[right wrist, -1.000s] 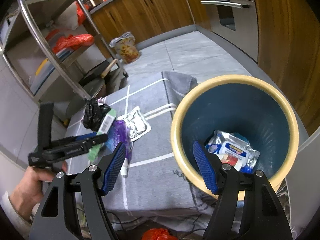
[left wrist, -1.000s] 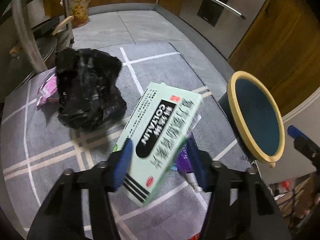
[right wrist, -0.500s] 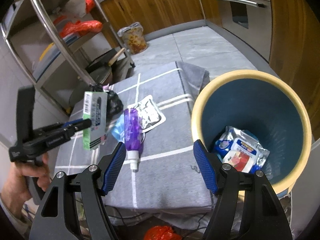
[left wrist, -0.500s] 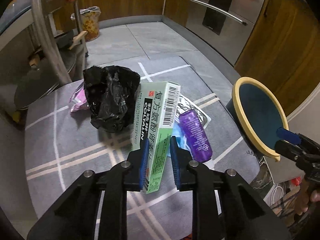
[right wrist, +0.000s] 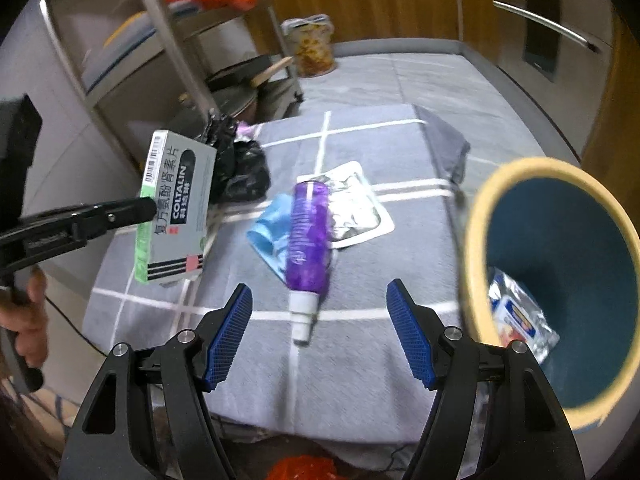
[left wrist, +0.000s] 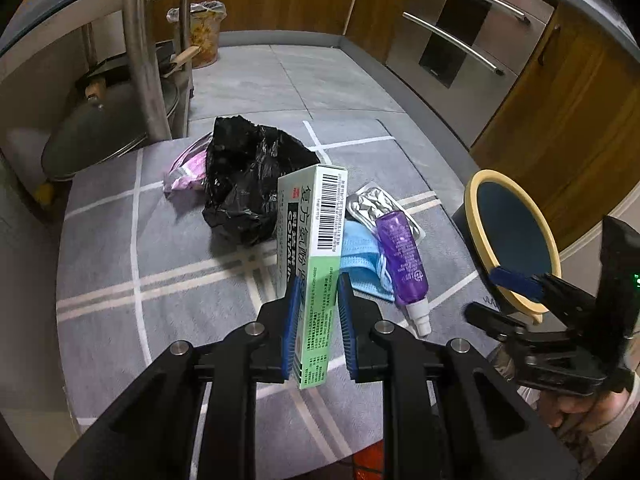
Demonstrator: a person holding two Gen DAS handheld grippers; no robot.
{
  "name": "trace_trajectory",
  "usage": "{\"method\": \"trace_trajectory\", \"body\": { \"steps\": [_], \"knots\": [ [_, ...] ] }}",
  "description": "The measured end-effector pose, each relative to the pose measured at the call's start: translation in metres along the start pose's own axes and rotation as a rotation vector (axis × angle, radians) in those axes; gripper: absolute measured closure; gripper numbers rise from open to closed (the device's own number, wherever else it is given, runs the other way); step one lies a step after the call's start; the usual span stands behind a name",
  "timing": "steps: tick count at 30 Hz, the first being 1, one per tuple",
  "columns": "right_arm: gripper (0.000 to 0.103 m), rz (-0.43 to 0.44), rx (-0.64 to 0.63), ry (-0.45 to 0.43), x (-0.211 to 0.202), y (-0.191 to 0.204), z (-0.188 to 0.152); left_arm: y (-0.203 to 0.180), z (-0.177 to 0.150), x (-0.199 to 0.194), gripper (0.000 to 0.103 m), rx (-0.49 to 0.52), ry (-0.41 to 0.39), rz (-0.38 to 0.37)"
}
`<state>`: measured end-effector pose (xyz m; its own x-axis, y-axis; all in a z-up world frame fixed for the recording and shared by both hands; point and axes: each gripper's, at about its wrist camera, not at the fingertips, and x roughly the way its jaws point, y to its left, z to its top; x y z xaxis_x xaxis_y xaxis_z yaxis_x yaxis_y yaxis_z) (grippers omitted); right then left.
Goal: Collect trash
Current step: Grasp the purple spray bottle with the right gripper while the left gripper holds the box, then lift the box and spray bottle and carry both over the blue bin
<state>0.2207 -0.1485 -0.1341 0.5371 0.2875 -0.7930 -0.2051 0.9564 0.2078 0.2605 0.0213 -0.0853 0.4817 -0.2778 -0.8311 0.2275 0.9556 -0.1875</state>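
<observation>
My left gripper (left wrist: 318,320) is shut on a green medicine box (left wrist: 314,248), held on edge above the grey cloth-covered table (left wrist: 132,280); the same box (right wrist: 174,208) hangs at the left in the right wrist view. My right gripper (right wrist: 318,332) is open and holds nothing, just short of a purple spray bottle (right wrist: 308,236) that lies on the cloth. A blue face mask (left wrist: 360,256), a foil blister pack (right wrist: 356,204) and a crumpled black bag (left wrist: 248,176) lie around the bottle. The blue bin with a yellow rim (right wrist: 560,280) stands at the right, a wrapper inside.
A pink wrapper (left wrist: 186,168) lies behind the black bag. A metal shelf rack (left wrist: 140,60) with pans stands at the far left. A lined waste basket (left wrist: 202,32) sits on the floor by wooden cabinets. Something red (right wrist: 300,468) lies under the table's front edge.
My left gripper closed on the green box and raised it off the cloth, turning it on edge. My right gripper swung left from over the bin toward the purple bottle.
</observation>
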Motion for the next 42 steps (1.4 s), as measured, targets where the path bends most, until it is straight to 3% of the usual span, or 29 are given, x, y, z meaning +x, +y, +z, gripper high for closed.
{"method": "trace_trajectory", "body": {
  "steps": [4,10,19,21,39,40,42],
  "knots": [
    [0.051,-0.004,-0.006,0.002,0.019,0.006,0.008,0.005,-0.005,-0.004,0.084,-0.011,0.005,-0.010],
    [0.062,0.008,0.056,0.034,0.042,0.001,0.013,0.009,-0.010,-0.011,0.084,-0.031,0.004,-0.030],
    [0.063,0.042,0.090,0.072,0.057,-0.005,0.007,0.005,-0.015,-0.007,0.084,-0.022,0.030,-0.029],
    [0.071,0.063,0.096,0.063,0.056,-0.007,0.006,0.006,-0.016,-0.005,0.084,-0.025,0.037,-0.024],
    [0.078,0.142,0.166,-0.064,-0.002,-0.020,0.011,-0.012,-0.006,-0.019,0.085,-0.005,-0.016,-0.043],
    [0.102,0.144,0.166,-0.067,-0.004,-0.020,0.012,-0.014,-0.006,-0.020,0.085,-0.005,-0.019,-0.046],
    [0.102,0.156,0.187,-0.078,-0.009,-0.023,0.013,-0.016,-0.005,-0.022,0.085,-0.004,-0.025,-0.049]
  ]
}}
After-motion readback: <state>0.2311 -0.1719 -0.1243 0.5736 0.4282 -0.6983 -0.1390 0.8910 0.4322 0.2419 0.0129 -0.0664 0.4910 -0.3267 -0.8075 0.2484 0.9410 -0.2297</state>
